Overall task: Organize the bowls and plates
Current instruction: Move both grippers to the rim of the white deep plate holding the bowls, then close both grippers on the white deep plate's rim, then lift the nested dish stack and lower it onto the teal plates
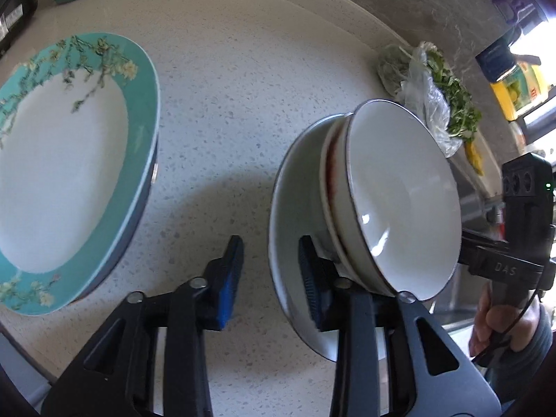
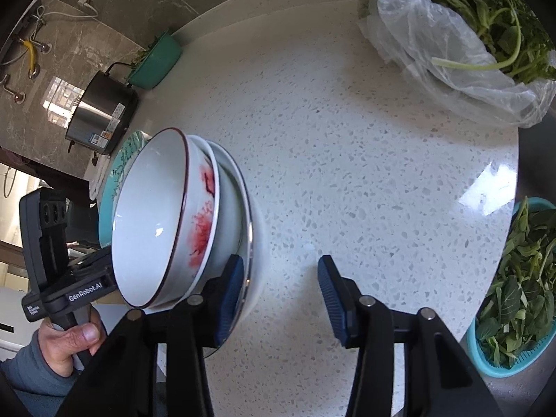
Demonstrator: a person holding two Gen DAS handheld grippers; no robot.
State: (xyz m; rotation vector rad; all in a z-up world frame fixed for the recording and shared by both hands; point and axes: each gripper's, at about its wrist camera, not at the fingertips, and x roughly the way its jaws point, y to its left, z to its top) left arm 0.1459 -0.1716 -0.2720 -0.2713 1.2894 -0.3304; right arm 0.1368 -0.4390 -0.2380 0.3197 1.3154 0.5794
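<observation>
Two bowls sit nested on a white plate point(image 1: 288, 208) on the speckled counter. The top bowl point(image 1: 399, 191) is white with a dark rim, and the bowl under it point(image 2: 203, 229) has red flowers. My left gripper point(image 1: 270, 260) is open astride the plate's near rim, one blue pad inside and one outside, with a gap showing at the outer pad. From the other side my right gripper point(image 2: 280, 260) is open too; its left pad point(image 2: 229, 288) lies over the plate point(image 2: 243, 187) beside the bowls, its right pad far off over bare counter. A teal flowered plate point(image 1: 69, 173) lies to the left.
A plastic bag of greens point(image 2: 434, 41) lies at the back of the counter, and a teal basket of leaves point(image 2: 514, 295) sits past its right edge. A steel pot point(image 2: 100, 111) and a green basin point(image 2: 156, 62) stand at the far left. A hand point(image 1: 497, 319) holds the right tool.
</observation>
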